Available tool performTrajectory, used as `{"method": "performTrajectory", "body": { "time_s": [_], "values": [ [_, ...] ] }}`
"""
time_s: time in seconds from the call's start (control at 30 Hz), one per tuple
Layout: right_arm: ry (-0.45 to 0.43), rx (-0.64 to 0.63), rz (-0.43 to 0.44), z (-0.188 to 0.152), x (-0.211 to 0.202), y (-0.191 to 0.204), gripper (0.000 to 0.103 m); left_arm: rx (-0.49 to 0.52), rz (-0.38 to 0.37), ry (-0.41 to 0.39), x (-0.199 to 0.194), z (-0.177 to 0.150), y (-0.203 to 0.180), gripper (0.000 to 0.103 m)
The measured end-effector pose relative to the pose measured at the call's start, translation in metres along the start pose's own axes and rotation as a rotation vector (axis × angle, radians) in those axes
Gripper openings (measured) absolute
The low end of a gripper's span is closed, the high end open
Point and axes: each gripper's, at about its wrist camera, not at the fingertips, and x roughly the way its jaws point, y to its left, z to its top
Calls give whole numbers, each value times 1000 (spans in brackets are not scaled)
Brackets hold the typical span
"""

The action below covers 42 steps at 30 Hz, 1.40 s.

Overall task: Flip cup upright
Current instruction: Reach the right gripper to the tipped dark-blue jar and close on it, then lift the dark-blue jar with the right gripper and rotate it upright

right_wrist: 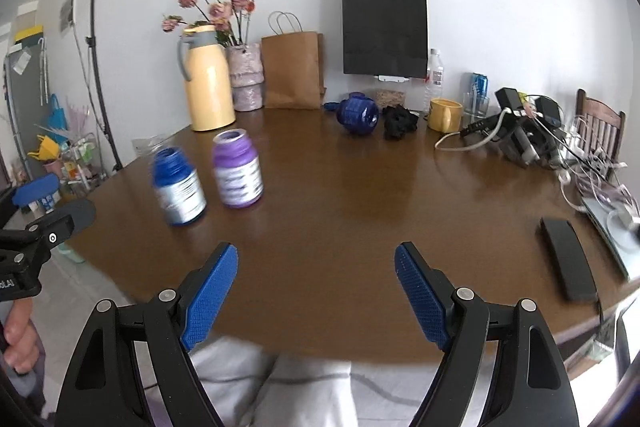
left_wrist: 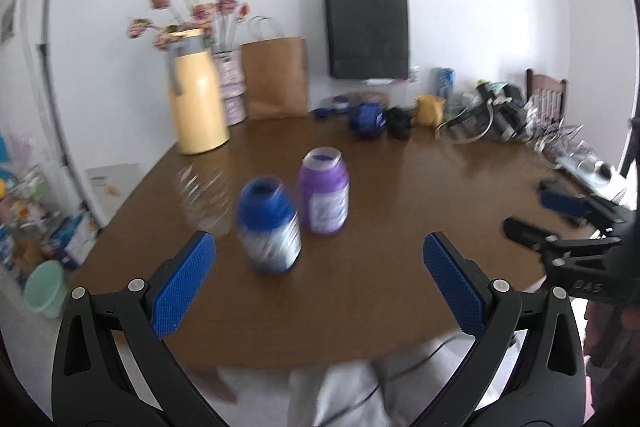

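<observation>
A blue cup (left_wrist: 269,227) with a white label stands mouth up on the brown table (left_wrist: 400,227), blurred. A purple cup (left_wrist: 323,191) stands mouth up just behind and right of it. Both show in the right wrist view, the blue cup (right_wrist: 178,187) and the purple cup (right_wrist: 237,169). My left gripper (left_wrist: 318,247) is open and empty, just short of the blue cup. My right gripper (right_wrist: 316,259) is open and empty over the table's near edge, right of the cups. It also shows at the right of the left wrist view (left_wrist: 532,211).
A yellow thermos (right_wrist: 208,83), a flower vase (right_wrist: 245,79), a brown bag (right_wrist: 294,69) and a black bag (right_wrist: 384,27) line the back. A blue object (right_wrist: 357,113), a black cloth (right_wrist: 400,122), a yellow mug (right_wrist: 444,115), chargers and cables (right_wrist: 520,135) and a black case (right_wrist: 568,259) lie to the right.
</observation>
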Motion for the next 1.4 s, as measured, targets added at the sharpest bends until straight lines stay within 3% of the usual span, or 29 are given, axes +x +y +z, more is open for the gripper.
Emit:
{"method": "performTrajectory", "body": {
  "time_s": [0.13,0.27,0.5,0.6,0.7,0.93,1.13,1.4],
  "values": [
    [19,3,43,44,45,-26,84,9,-44,-12,40,48,1,103],
    [58,-104,64,103,101,-43,84,6,-100,18,95,94,3,103],
    [240,-299,88,203,236,-63,84,-94,-196,172,202,164,13,103],
    [317,-401,52,227,297,-62,84,-98,-176,204,235,179,10,103],
    [359,-476,26,239,342,-65,84,-90,-179,216,260,185,8,103],
    [461,-592,78,259,424,-64,84,-137,-225,251,318,195,25,103],
    [561,-629,144,269,468,-65,84,-147,-246,288,358,204,37,103],
    [691,-588,181,274,495,-66,86,-122,-244,291,366,202,33,103]
  ]
}}
